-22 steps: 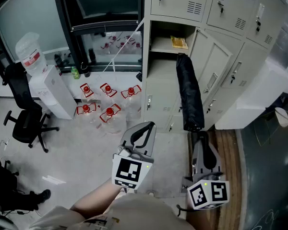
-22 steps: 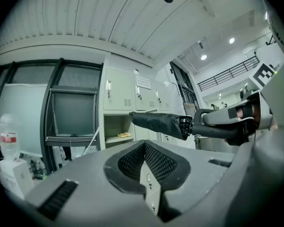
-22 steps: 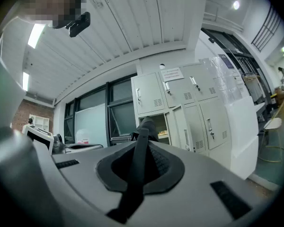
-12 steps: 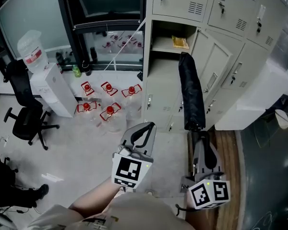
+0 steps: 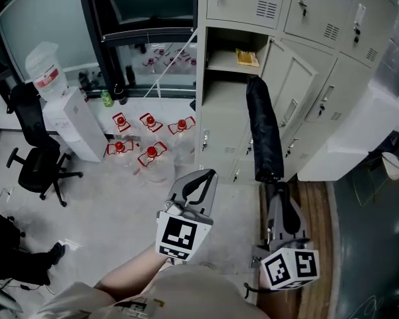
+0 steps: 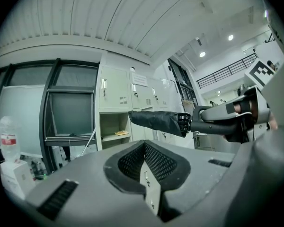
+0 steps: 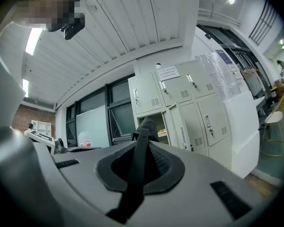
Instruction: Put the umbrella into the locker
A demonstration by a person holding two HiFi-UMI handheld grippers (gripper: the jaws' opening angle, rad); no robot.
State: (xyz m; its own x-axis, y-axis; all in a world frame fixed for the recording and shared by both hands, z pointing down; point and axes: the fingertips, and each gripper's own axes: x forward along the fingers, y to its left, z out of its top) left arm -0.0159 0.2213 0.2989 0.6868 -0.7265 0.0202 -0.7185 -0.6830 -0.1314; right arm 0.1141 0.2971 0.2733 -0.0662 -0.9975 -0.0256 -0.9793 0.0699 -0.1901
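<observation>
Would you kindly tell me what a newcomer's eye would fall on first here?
The folded black umbrella stands out first, held by the right gripper with jaws shut on it, its tip toward the open locker. Next come the red-capped water jugs clustered on the floor at left, and the left gripper, shut and empty.

Head view: mounted high, facing steeply down past the left gripper [image 5: 205, 177] and right gripper [image 5: 276, 190] onto the floor [image 5: 106, 208] and the open locker [image 5: 221, 48]. Left gripper view: set low and close behind its own jaws, angled up toward the ceiling [image 6: 109, 18], taking the umbrella [image 6: 156, 120] side-on. Right gripper view: sights along the umbrella's length; all three views share the open locker and the umbrella.
</observation>
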